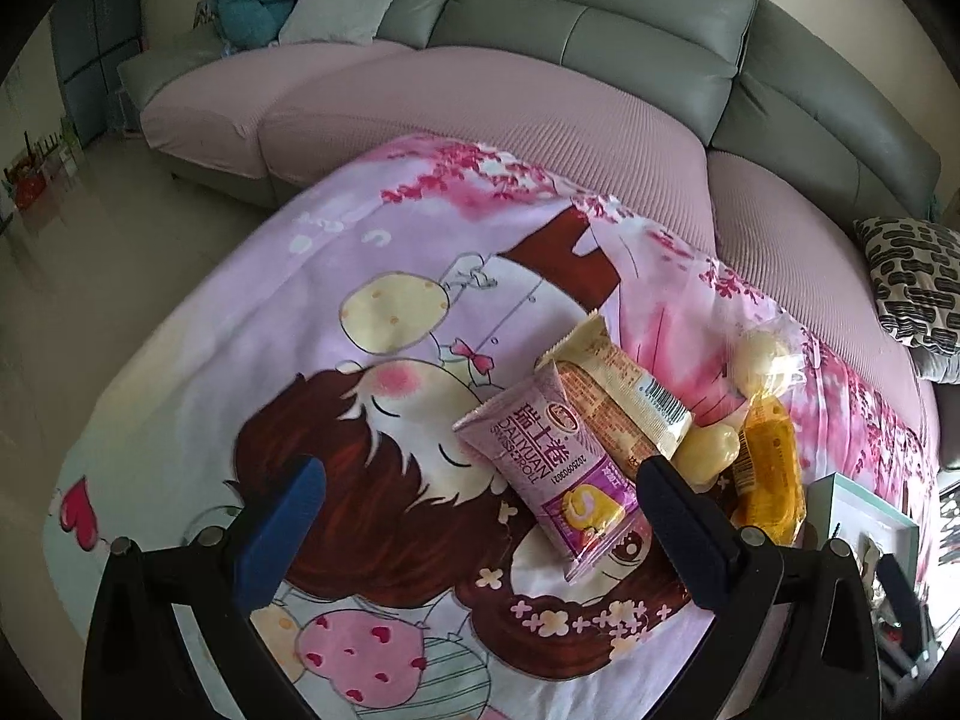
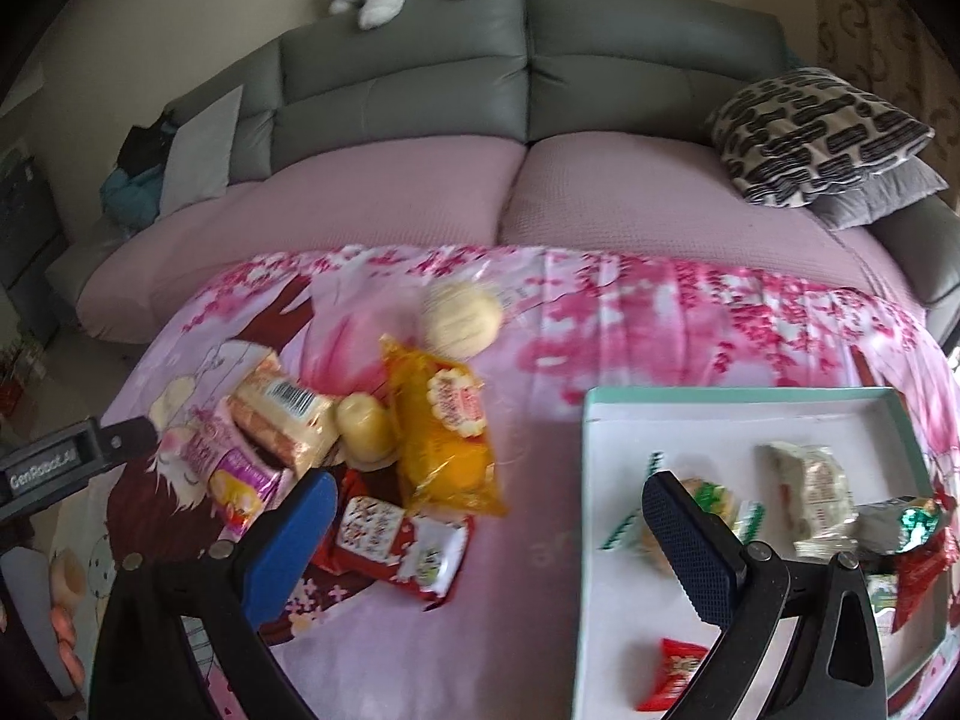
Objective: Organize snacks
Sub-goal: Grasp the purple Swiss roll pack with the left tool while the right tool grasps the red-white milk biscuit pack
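Left gripper point(image 1: 480, 516): jaws spread wide, holding nothing. It hangs over the cloth point(image 1: 252, 324) with the purple roll pack point(image 1: 549, 468) lying between its fingers and touching neither as far as the view shows.

Right gripper point(image 2: 486, 534): jaws spread wide, holding nothing. It hovers over the gap between the loose pile and the tray point(image 2: 738, 414); its right finger stands over the tray's near-left part.

Loose snacks, on the cloth to the left of the tray:
- purple roll pack, nearest the left gripper;
- beige barcode pack point(image 1: 624, 402), partly under the roll pack's far end;
- small yellow piece point(image 2: 363, 423), between the barcode pack and the orange pack point(image 2: 444, 432);
- red-and-white pack point(image 2: 399, 543), just beside the right gripper's left finger;
- round pale bun point(image 2: 462, 318), in a clear wrapper, farthest back.

Tray contents: a green-striped candy point(image 2: 720, 501), a white wrapped piece point(image 2: 816, 480), a red candy point(image 2: 672, 678), and a few more wrappers at the right edge, too crowded to tell apart.

Step in hand, as judged: between transfers, selecting the next item. Several snacks are in the tray; five remain outside.

Next move calls for: lowering one gripper onto a single pack, likely the roll pack or the red-and-white pack, and closing across its narrow width. The packs overlap, so a neighbour may drag along. The film wrappers look slippery.
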Available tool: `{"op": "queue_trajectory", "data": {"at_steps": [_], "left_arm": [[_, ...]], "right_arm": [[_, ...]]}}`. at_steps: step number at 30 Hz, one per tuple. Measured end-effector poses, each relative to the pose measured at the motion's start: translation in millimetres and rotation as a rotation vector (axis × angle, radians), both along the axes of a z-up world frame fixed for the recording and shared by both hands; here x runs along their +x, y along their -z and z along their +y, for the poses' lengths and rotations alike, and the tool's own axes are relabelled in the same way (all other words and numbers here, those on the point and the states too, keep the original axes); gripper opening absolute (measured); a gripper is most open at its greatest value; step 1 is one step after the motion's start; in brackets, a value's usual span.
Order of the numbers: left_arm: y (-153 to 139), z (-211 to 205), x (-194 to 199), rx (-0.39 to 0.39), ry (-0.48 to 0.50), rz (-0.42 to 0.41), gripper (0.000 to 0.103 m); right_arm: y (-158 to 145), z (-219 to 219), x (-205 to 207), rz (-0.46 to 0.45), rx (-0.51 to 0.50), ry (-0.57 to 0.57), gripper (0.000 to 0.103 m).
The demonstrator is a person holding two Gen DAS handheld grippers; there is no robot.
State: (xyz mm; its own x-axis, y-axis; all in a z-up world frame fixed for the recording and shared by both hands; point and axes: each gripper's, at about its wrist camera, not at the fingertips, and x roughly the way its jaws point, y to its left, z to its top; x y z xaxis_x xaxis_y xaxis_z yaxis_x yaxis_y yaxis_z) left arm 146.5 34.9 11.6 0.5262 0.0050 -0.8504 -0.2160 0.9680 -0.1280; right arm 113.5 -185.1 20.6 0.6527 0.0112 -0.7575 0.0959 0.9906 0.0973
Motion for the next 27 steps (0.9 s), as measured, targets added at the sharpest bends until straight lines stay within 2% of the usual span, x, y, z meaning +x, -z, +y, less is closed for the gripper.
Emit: {"op": "queue_trajectory", "data": {"at_steps": [9,15,27], "left_arm": [[31.6,-17.0,20.1,-0.046,0.041,0.073,0.103],[43.2,-26.1,30.6,-0.039,0.065,0.106,0.103],[65.6,-37.2,44.5,-0.013,0.075,0.169,0.103]], "right_arm": [[28.1,24.9,11.0,0.074,0.015,-0.066,0.103],[39.4,33.2,14.3,0.102,0.052,-0.086,0.103],[58.2,40.8,20.0,0.148,0.01,-0.077,0.103]]}}
